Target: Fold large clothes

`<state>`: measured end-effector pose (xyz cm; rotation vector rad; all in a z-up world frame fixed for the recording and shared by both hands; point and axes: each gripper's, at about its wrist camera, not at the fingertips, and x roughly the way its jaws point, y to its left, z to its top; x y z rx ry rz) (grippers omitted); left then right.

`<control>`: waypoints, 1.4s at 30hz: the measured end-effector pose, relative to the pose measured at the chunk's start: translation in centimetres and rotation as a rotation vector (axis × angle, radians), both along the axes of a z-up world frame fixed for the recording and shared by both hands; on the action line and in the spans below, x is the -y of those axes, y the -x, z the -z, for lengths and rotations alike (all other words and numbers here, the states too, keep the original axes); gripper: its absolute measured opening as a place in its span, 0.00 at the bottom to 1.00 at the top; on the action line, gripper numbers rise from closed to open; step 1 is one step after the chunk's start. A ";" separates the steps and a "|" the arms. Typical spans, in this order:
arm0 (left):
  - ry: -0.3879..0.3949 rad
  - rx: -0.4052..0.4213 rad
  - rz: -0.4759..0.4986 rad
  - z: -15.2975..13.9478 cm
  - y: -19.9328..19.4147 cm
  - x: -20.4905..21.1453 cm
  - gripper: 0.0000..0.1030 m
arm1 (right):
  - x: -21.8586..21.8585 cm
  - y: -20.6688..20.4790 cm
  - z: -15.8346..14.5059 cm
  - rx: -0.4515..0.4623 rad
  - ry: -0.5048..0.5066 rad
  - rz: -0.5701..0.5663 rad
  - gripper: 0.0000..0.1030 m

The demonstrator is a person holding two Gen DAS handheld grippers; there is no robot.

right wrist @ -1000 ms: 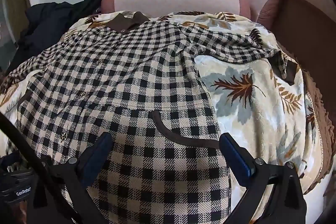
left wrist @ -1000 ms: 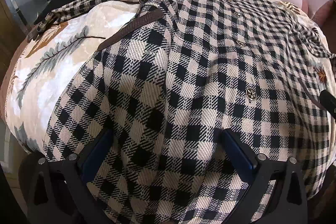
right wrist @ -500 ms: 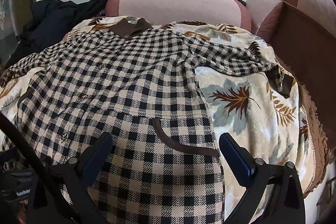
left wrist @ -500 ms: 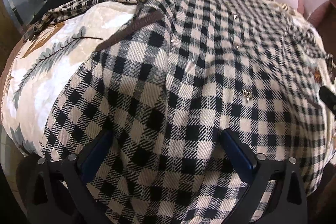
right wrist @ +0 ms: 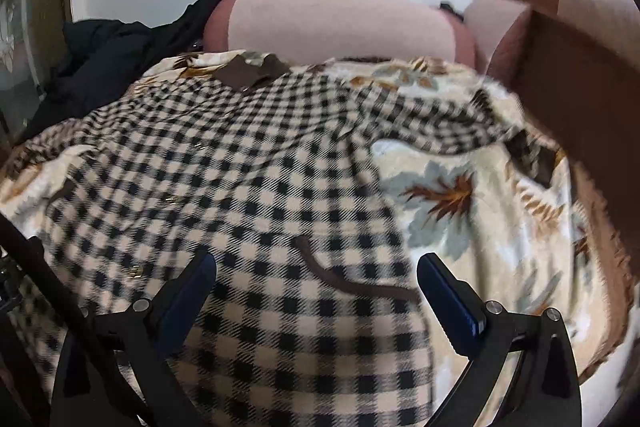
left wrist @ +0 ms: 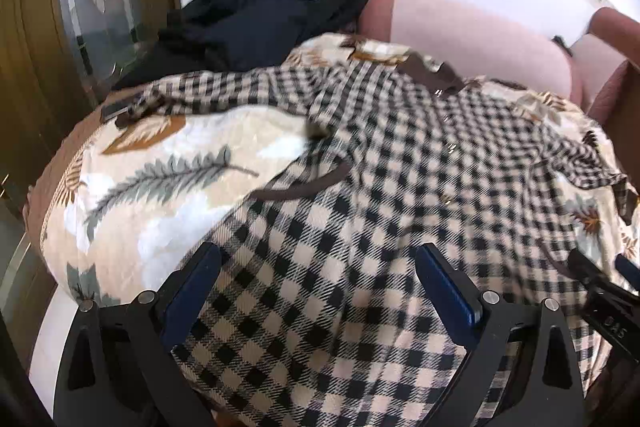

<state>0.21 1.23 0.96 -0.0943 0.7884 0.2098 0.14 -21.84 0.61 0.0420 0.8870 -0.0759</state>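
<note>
Both hand-held grippers, left [left wrist: 316,291] and right [right wrist: 316,291], gape over the black-and-cream checked woven shirt [left wrist: 400,187]; uneven pinches risk skewing the fold.

Only one marking shows: on the black body of the right gripper [left wrist: 612,315], at the right edge of the left wrist view, pale letters stand upside down, too blurred to read surely.
</note>
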 end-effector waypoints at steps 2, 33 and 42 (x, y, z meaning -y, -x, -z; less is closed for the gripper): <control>0.019 0.027 0.023 -0.5 0.7 0.2 0.95 | 0.0 -0.2 0.1 -0.020 -0.011 -0.005 0.99; 0.058 -0.140 0.095 2.3 1.0 1.6 0.95 | -0.5 -0.7 2.6 -0.148 0.011 -0.014 0.99; 0.071 -0.186 0.076 3.4 0.6 0.8 0.95 | -0.5 -0.7 4.0 -0.200 0.006 -0.014 0.99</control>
